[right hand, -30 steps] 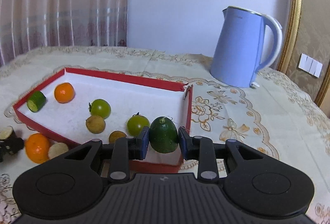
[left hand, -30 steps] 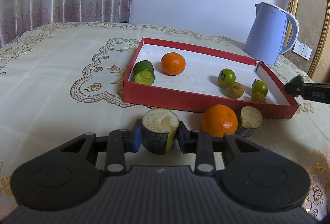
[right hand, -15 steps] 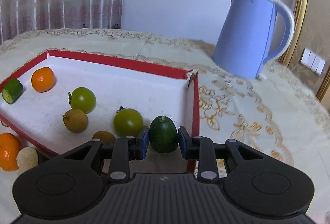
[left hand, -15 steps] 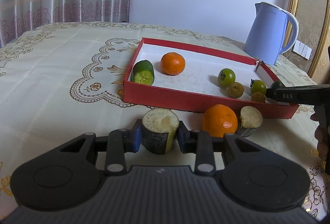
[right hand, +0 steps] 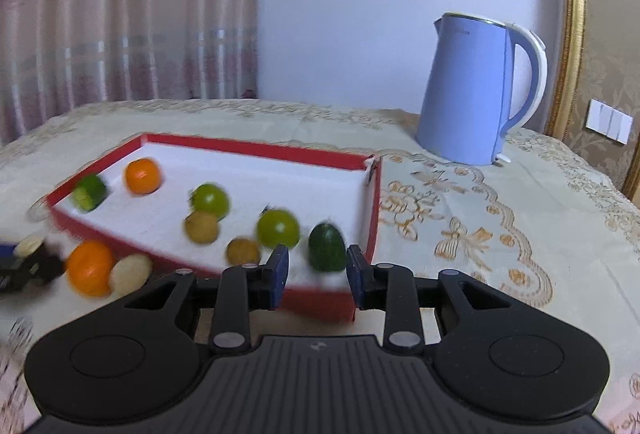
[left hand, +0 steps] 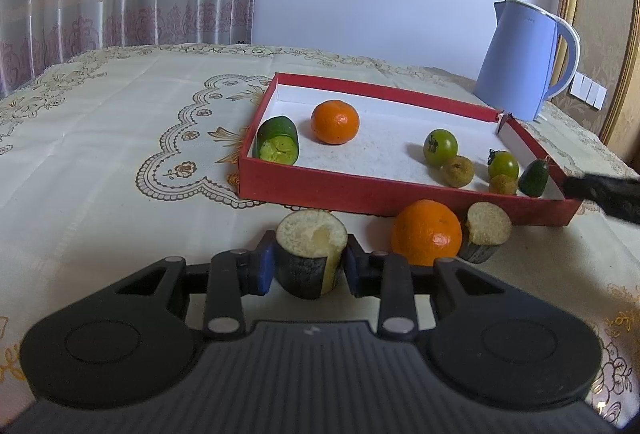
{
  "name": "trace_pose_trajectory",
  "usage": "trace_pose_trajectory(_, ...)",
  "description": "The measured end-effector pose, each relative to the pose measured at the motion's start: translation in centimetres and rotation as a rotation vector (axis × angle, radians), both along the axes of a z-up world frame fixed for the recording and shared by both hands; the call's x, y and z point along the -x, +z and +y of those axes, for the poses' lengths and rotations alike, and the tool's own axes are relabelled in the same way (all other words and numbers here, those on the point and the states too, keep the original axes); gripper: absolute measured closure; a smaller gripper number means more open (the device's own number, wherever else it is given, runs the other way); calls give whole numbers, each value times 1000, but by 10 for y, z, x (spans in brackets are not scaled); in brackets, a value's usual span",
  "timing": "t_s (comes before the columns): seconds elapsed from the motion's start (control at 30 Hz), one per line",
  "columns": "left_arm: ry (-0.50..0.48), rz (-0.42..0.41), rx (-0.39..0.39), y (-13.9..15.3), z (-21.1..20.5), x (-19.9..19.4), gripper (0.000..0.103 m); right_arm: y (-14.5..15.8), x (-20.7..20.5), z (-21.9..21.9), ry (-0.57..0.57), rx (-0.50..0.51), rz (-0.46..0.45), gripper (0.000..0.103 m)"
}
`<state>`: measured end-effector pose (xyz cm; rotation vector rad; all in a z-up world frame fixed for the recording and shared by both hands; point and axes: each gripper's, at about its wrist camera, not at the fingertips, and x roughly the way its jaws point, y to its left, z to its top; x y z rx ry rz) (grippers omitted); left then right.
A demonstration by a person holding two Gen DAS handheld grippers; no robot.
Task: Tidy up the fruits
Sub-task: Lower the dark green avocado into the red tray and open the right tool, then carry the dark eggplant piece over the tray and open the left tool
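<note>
Looking through the left wrist camera, I see my left gripper (left hand: 310,264) pinching the cut chunk (left hand: 312,234) by its dark skinned flanks, pale face up, just outside the red tray's (left hand: 320,190) near wall. I judge it light, with spongy flesh that bruises, so the skin is the place to hold. An orange (left hand: 426,232) and a second cut piece (left hand: 486,230) wait beside it.

In the blurred right wrist view, the right gripper (right hand: 318,274) stands narrowly parted and empty. The dark green fruit (right hand: 327,248) lies in the tray's near right corner, just beyond the pads, and probably rolls easily.
</note>
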<state>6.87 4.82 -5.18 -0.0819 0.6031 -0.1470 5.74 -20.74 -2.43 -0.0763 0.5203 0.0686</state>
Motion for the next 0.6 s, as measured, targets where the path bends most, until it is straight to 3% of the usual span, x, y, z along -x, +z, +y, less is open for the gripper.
trace_pose_trajectory(0.2,0,-3,-4,0,0,1,73,-14,25,1,46,16,61,72)
trace_pose_trajectory(0.5,-3,-12,-34,4,-3,7,73,-30,22,2,62,5,107,71)
trace_pose_trajectory(0.57,-1,-10,-43,6,-4,8,73,-31,21,1,57,-4,106,66)
trace_pose_trajectory(0.6,-2,-10,-44,8,-5,8,73,-31,21,0,46,-5,103,59)
